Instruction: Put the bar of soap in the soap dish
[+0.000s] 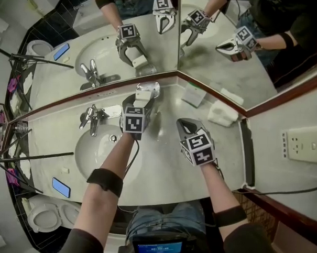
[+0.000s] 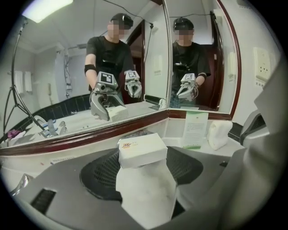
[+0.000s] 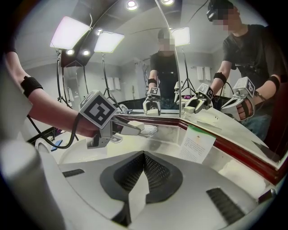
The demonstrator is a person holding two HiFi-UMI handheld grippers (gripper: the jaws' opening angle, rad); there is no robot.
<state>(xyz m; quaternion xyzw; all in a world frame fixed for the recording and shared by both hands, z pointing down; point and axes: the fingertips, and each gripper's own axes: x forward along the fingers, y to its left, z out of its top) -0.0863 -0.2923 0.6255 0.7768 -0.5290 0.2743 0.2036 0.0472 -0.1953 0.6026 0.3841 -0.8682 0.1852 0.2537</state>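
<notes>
Fingers of L gripper (image 2: 142, 152) clamp soap bar (image 1: 143, 94) by dish (image 3: 150, 130); R gripper (image 3: 144, 155) shut; both tilted down.

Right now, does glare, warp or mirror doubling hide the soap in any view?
Head view: evenly lit, fisheye bend, and the mirrors repeat the left gripper and right gripper. Left gripper view: the soap box is sharp between the jaws, with a light blown out top left. Right gripper view: lamps glare top left, yet the soap dish is readable.
</notes>
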